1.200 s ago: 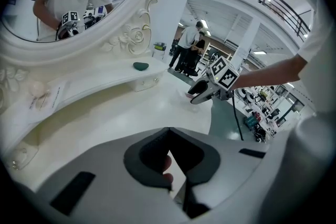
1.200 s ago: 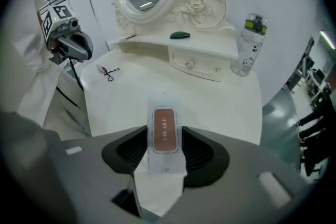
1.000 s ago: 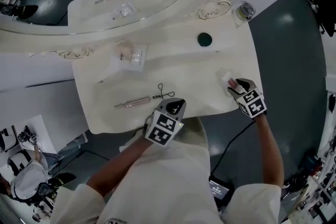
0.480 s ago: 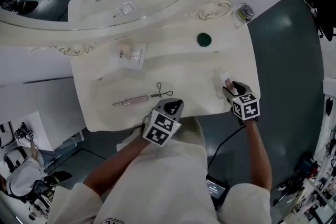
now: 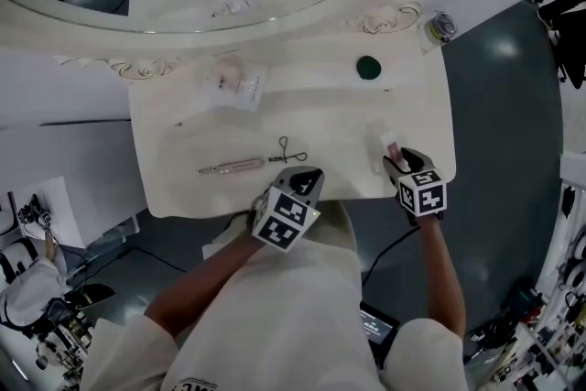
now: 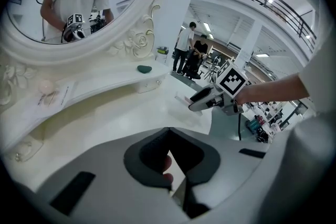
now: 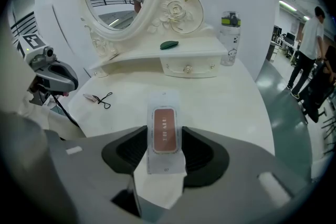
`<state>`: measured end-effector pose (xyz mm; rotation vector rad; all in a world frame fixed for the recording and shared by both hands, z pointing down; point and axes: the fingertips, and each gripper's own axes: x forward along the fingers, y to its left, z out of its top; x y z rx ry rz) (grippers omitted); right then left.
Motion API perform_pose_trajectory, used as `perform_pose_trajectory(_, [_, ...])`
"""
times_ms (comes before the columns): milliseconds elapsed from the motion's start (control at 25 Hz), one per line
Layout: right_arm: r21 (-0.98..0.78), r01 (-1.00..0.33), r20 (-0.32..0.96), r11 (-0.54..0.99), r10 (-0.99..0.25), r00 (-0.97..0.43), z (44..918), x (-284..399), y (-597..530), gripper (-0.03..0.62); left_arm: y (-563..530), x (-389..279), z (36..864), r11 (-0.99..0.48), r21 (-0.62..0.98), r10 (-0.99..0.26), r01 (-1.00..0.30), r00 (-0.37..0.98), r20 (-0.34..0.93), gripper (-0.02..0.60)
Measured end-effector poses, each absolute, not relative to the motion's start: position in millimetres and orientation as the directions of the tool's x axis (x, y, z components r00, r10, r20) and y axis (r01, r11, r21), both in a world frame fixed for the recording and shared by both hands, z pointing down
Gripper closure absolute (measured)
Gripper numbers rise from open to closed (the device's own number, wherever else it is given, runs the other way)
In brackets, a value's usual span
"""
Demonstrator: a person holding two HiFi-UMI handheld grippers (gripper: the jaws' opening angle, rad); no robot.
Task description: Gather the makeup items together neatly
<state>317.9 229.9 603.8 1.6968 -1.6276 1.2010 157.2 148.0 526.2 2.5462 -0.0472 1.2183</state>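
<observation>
Left tongs (image 6: 168, 135): pressed together with nothing between them; they sit at the near edge of the worktop, close to the eyelash curler.
Right tongs (image 7: 164, 139): spread wide and pinching the sachet by its two long edges, at the right front of the worktop.
Mirror (image 5: 302, 0): oval, in a carved cream frame, standing at the back and reflecting the items below it.
Worktop (image 5: 183, 192): cream, with a raised ledge along the back under the mirror.
Bottle (image 5: 441, 26): clear, with a lid, upright at the far right corner beside the ledge, well apart from the makeup.
Clear packet (image 5: 235, 83): flat on the left part of the ledge, with something pale inside that is too small to tell.
Pink stick (image 5: 233, 166): lying flat on the left front of the worktop, lengthwise along the edge.
Sachet (image 7: 164, 113): white with a pink-brown panel, pointing away from the person between the right jaws.
Eyelash curler (image 5: 291, 151): dark, lying just beside the right end of the pink stick.
Green disc (image 5: 368, 67): on the right part of the ledge, apart from everything else.
</observation>
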Motion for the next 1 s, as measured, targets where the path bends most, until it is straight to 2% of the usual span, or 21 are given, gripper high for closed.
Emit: perform_pose_trajectory(1000, [-0.239,-0.970,0.851,-0.046,-0.491,-0.186,606.7,246.8,189.3,0.398,115.9,106.8,521.3,-0.922,0.266,0.024,-0.280,0.646,0.763,0.577])
